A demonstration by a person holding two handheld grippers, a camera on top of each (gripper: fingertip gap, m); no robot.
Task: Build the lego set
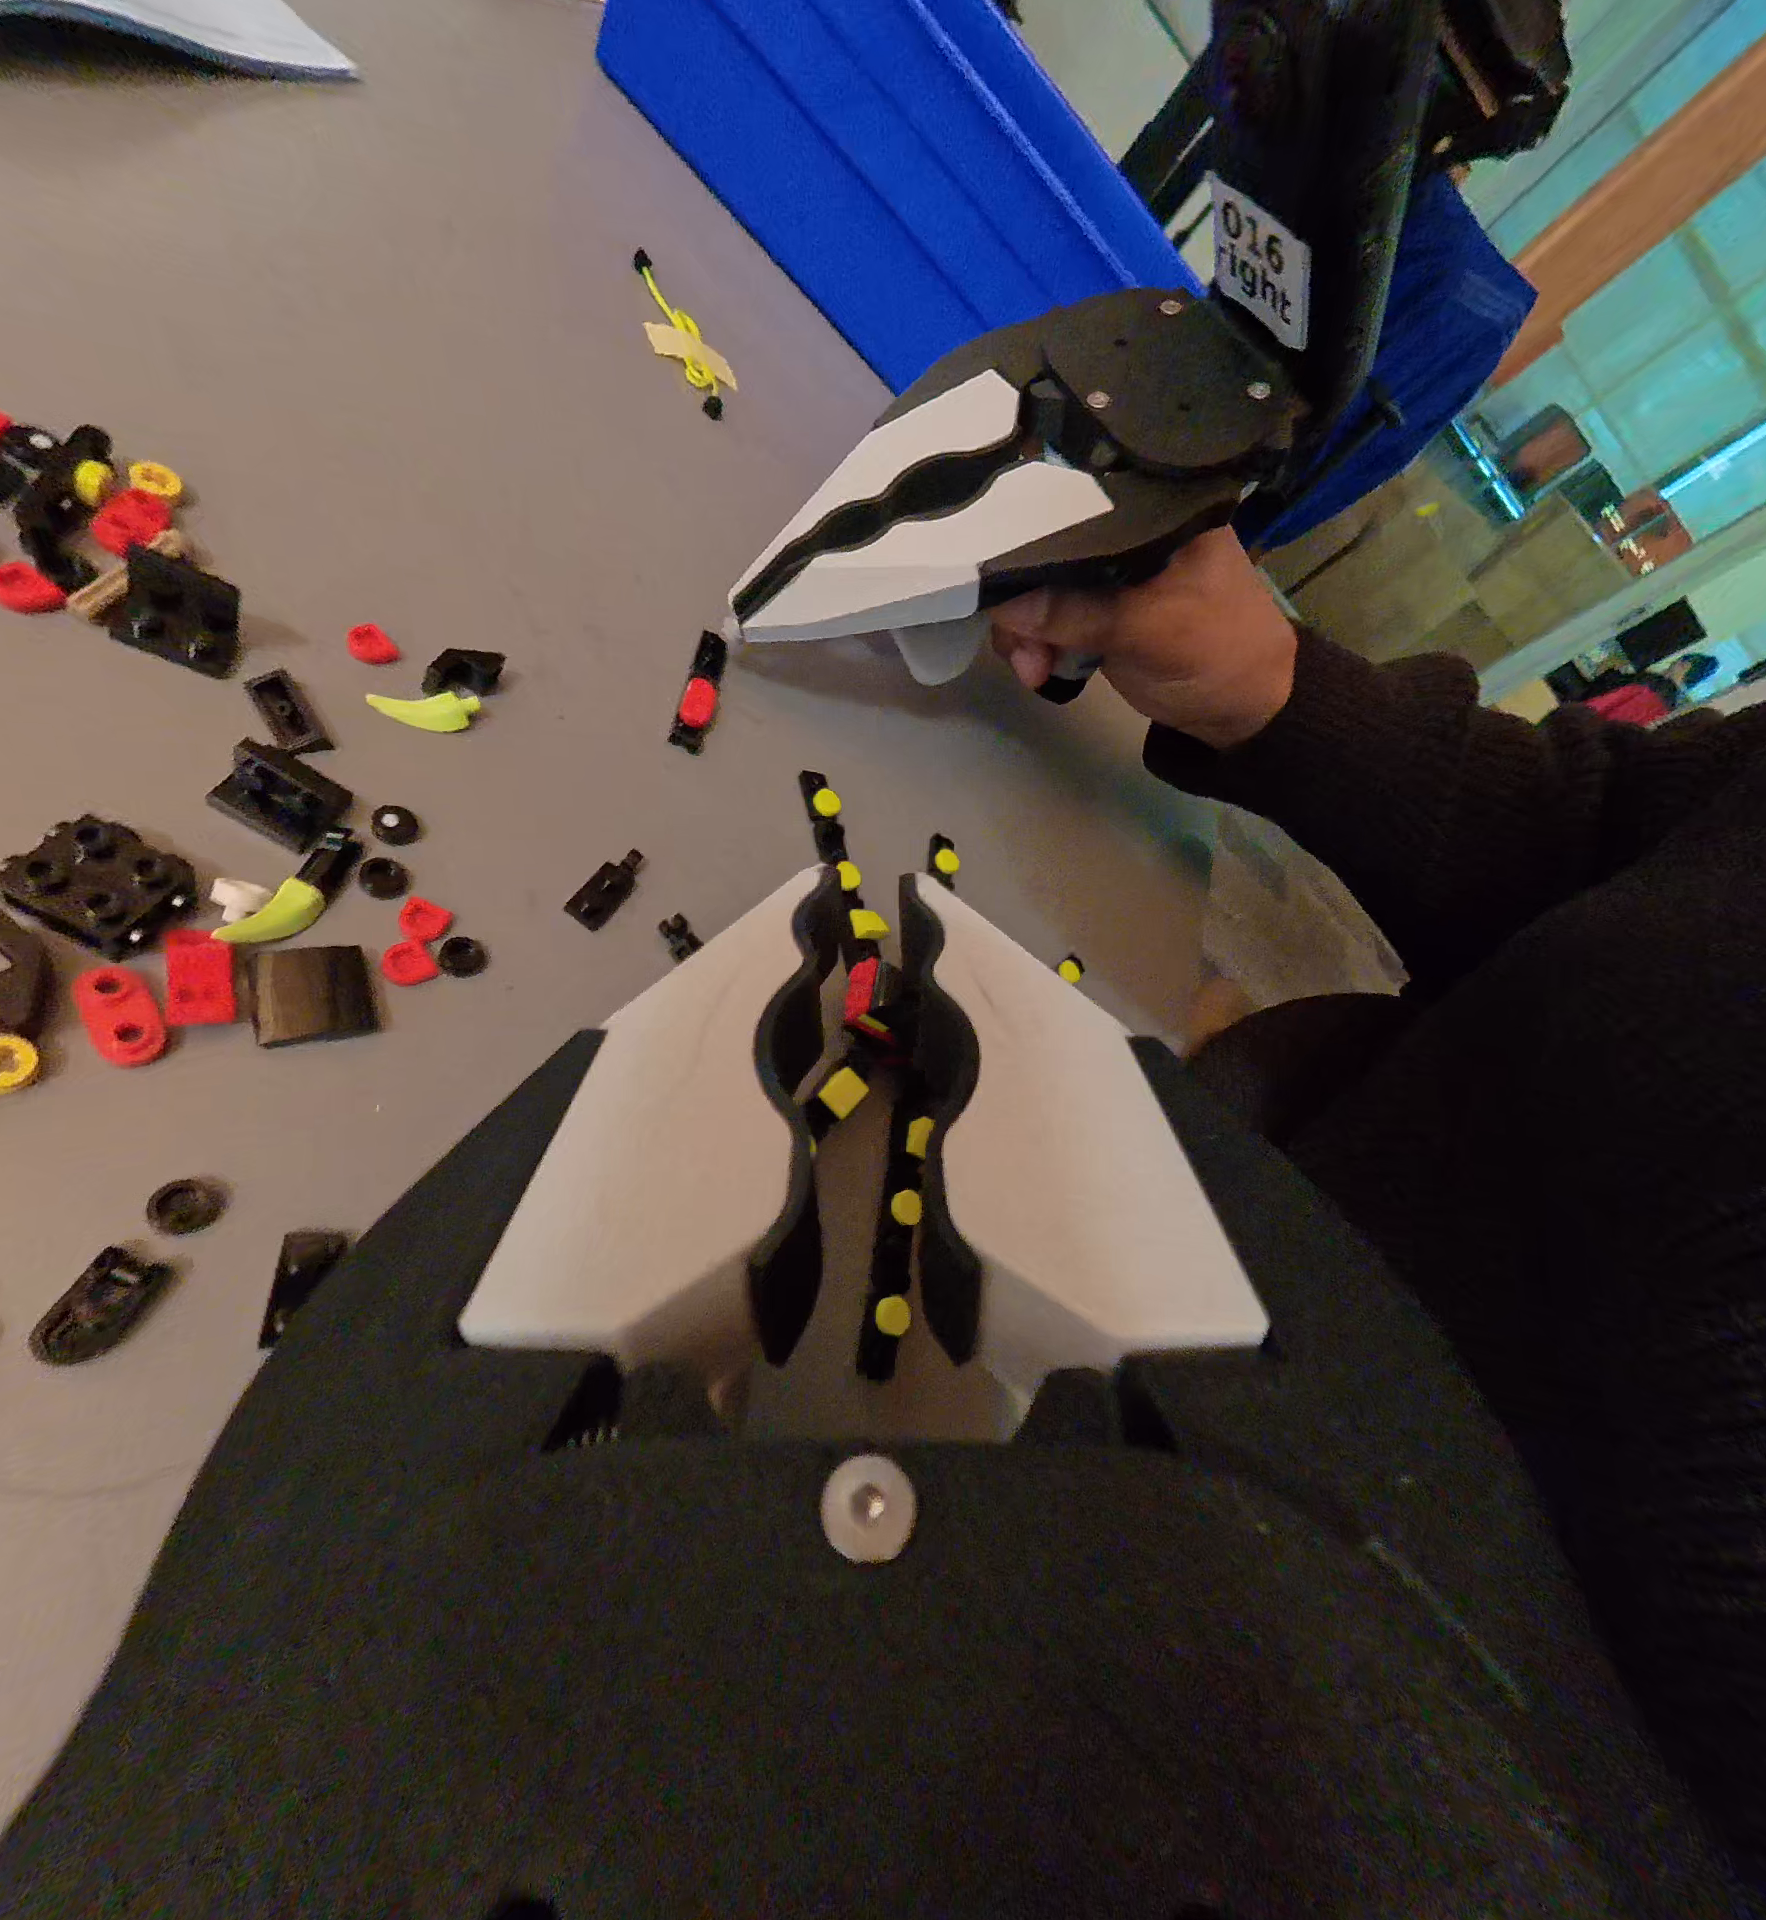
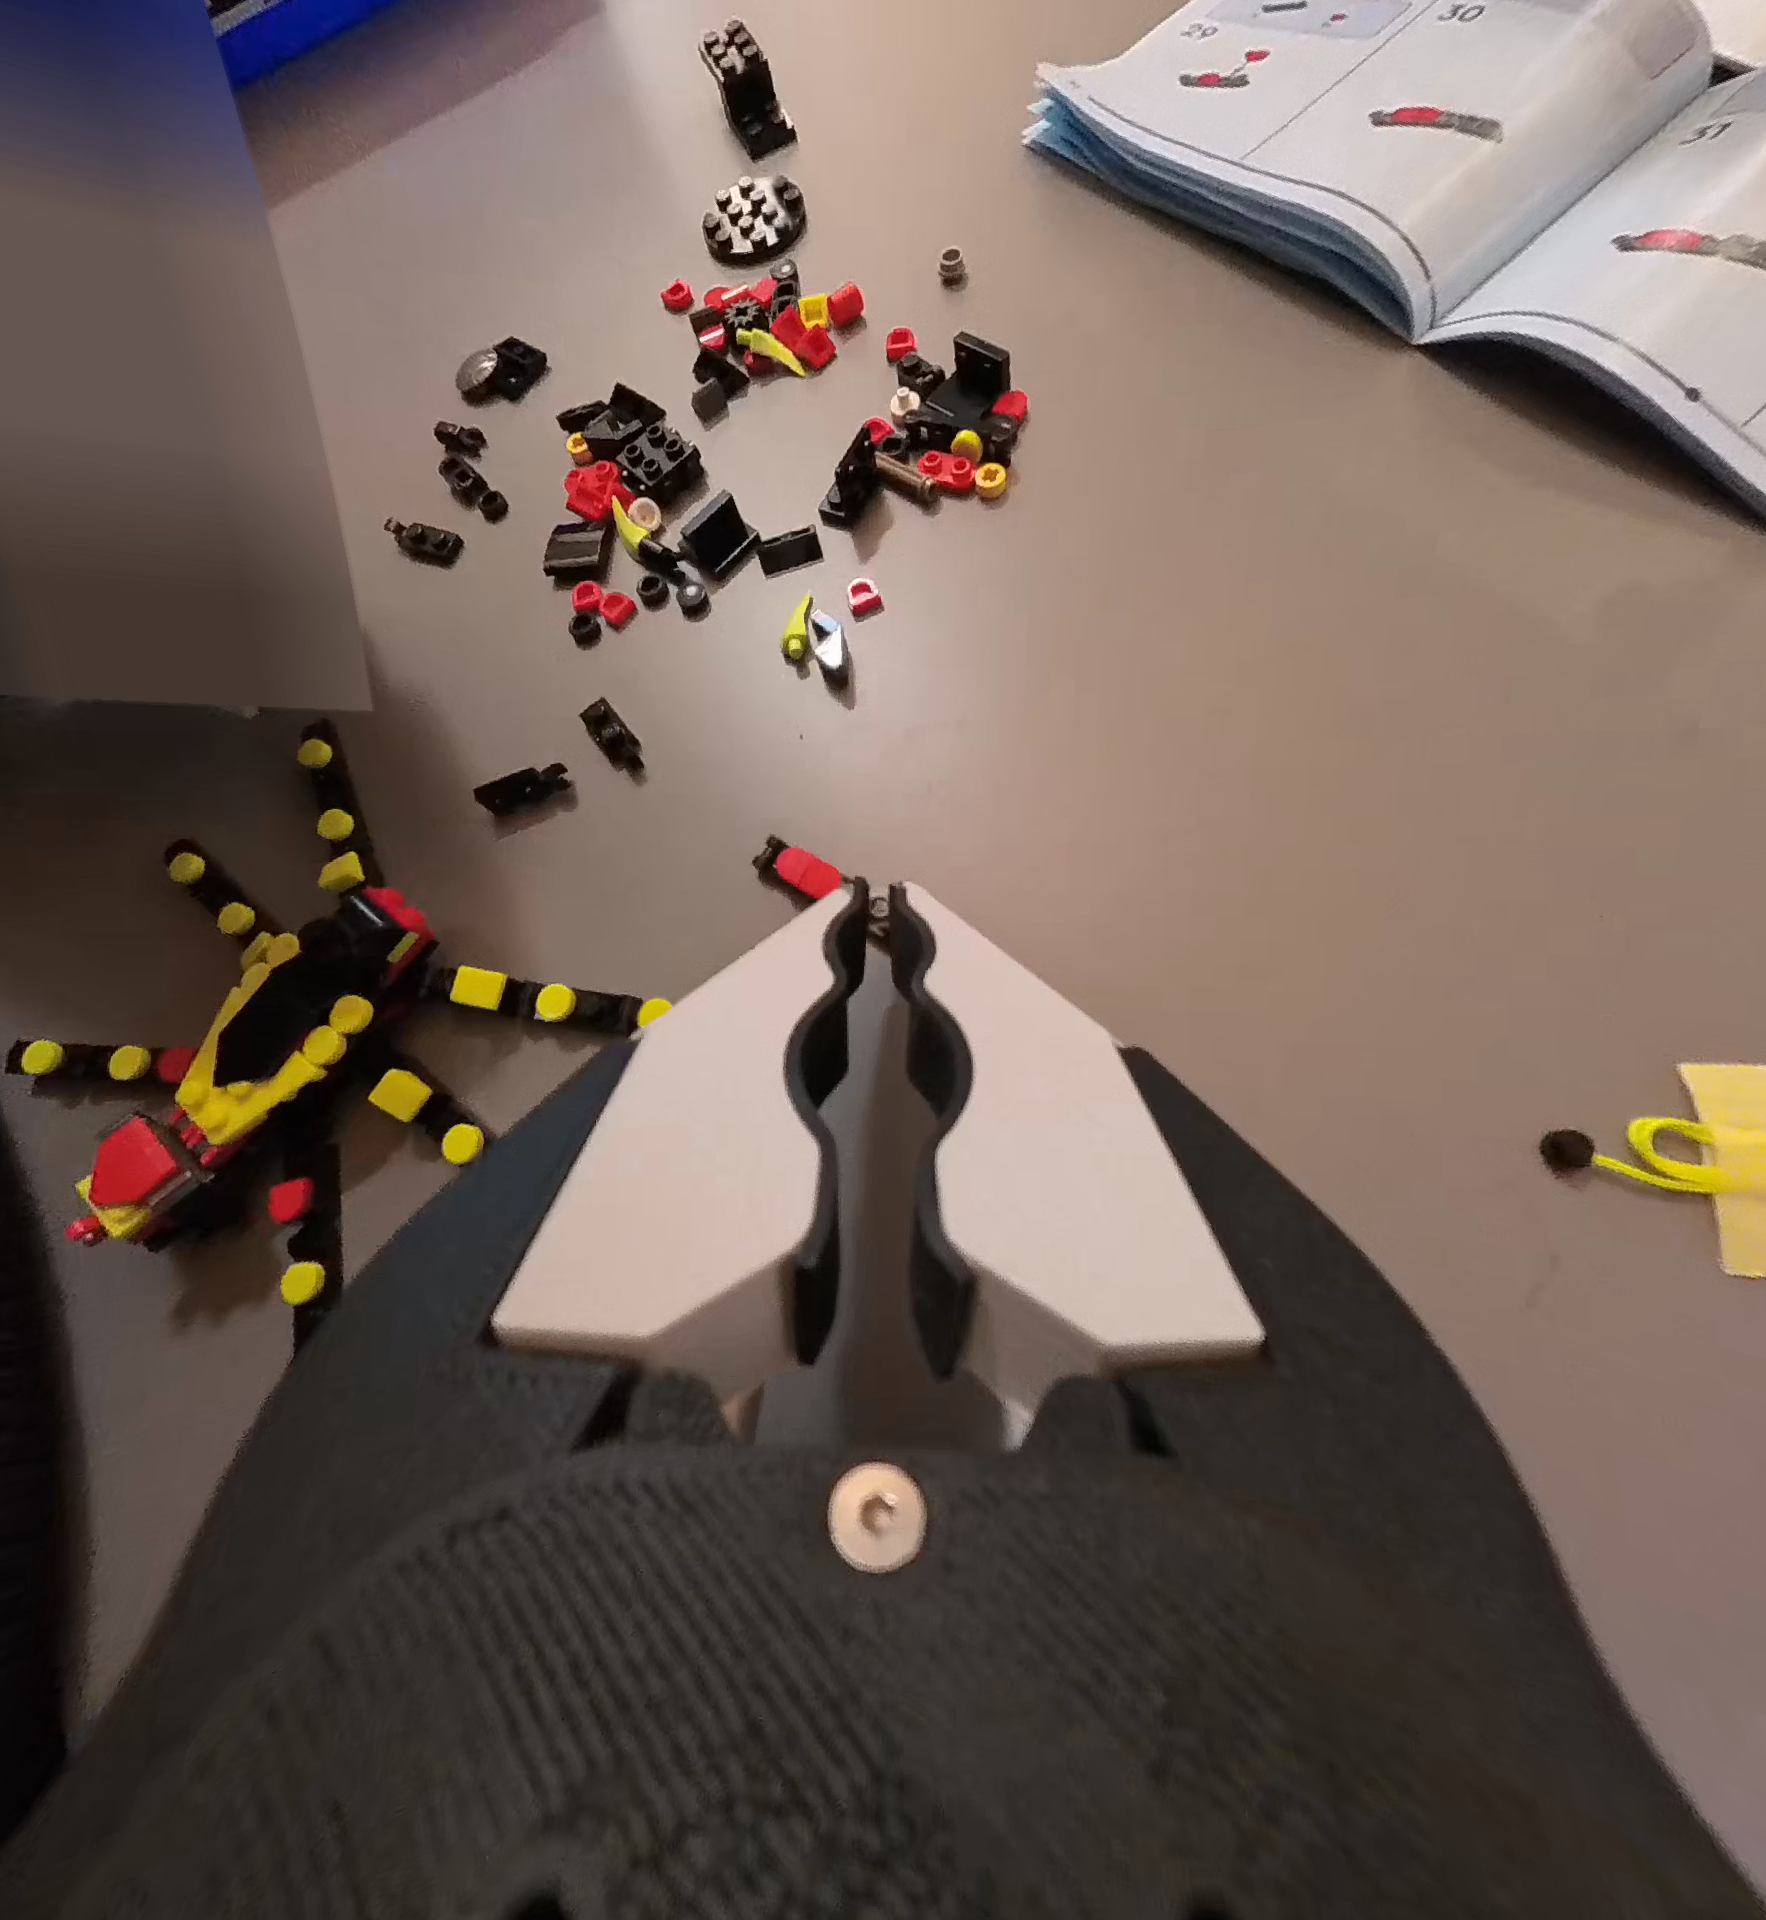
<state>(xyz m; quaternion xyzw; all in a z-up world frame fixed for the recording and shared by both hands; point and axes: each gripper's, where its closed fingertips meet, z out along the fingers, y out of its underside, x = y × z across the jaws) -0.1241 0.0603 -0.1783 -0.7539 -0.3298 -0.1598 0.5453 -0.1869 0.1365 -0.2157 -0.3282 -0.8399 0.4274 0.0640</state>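
A black, yellow and red spider model [image 2: 266, 1039] lies on the grey table [image 2: 1274, 831]. My left gripper [image 1: 871, 888] hovers above it, and its body [image 1: 863, 997] and legs show through the narrow gap between the jaws. The jaws stand slightly apart and hold nothing. My right gripper [image 2: 879, 904] is down at the table with its tips closed on the end of a small black and red piece [image 2: 801, 868]. The left wrist view also shows that gripper [image 1: 739, 623] and piece [image 1: 697, 694].
Many loose black, red and yellow pieces [image 2: 754, 416] are scattered beyond the right gripper; they show in the left wrist view [image 1: 131, 904] too. An open instruction booklet [image 2: 1481, 208] lies far right. A blue bin [image 1: 858, 156] stands behind. A taped yellow cord [image 2: 1762, 1164] lies to the right. One gripper's finger ends stand about 11 cm off the other's.
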